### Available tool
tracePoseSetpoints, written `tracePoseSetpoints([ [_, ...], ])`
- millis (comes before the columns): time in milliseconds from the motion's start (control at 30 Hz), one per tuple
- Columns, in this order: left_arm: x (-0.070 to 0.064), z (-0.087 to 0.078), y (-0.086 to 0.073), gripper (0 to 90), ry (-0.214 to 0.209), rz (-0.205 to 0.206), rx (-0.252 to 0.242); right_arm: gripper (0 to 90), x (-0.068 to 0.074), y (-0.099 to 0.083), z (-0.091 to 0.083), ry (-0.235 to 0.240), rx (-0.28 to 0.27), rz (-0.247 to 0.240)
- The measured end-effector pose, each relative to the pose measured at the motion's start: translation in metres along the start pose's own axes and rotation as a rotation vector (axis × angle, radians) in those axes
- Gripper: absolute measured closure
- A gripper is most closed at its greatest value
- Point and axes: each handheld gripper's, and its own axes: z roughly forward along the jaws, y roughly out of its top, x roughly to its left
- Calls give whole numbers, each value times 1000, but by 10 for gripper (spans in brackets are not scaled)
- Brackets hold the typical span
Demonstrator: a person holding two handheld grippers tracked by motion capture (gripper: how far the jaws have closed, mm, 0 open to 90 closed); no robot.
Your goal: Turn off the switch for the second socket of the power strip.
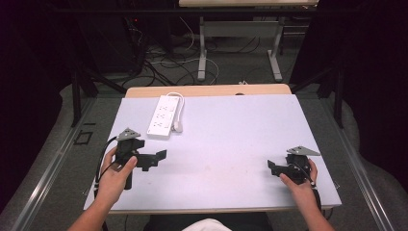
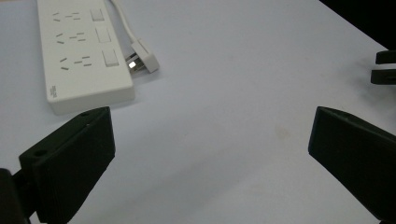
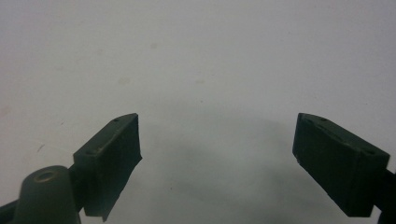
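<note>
Two grippers in my hands, both empty. Left gripper (image 1: 153, 160) low over table (image 1: 231, 139), jaws spread wide, nothing between. Right gripper (image 1: 273, 168) near table's right edge, jaws likewise spread over bare surface. White power strip (image 1: 163, 115) lies flat just beyond left gripper; its plug (image 1: 177, 127) rests beside it.

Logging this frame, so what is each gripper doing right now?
Left gripper: open, holding nothing, near the white plastic power strip.
Right gripper: open, holding nothing, over the pale table top.
</note>
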Motion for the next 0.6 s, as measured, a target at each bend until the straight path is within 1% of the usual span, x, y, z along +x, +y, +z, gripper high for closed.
tracePoseSetpoints([
  [33,1,-2,-3,6,0,-16,-5,145,0,0,0,0,0,0],
  [133,7,-7,-10,6,15,-37,-24,145,0,0,0,-1,1,1],
  [167,9,-10,-12,6,17,-42,-20,145,1,0,0,-1,1,3],
  [233,13,-12,-16,7,33,-58,-39,145,1,0,0,-2,1,2],
  [300,18,-15,-20,7,61,-64,-55,145,1,0,0,-3,0,0],
  [367,23,-18,-24,6,90,-66,-56,145,1,0,0,-4,0,-1],
  [400,26,-20,-26,7,108,-60,-59,145,1,0,0,-4,1,-1],
  [467,31,-20,-31,7,141,-69,-73,145,1,0,0,-4,0,-1],
  [533,37,-21,-35,7,148,-90,-78,145,1,0,0,-4,0,-1],
  [600,42,-21,-40,7,167,-99,-74,145,1,0,0,-3,1,1],
])
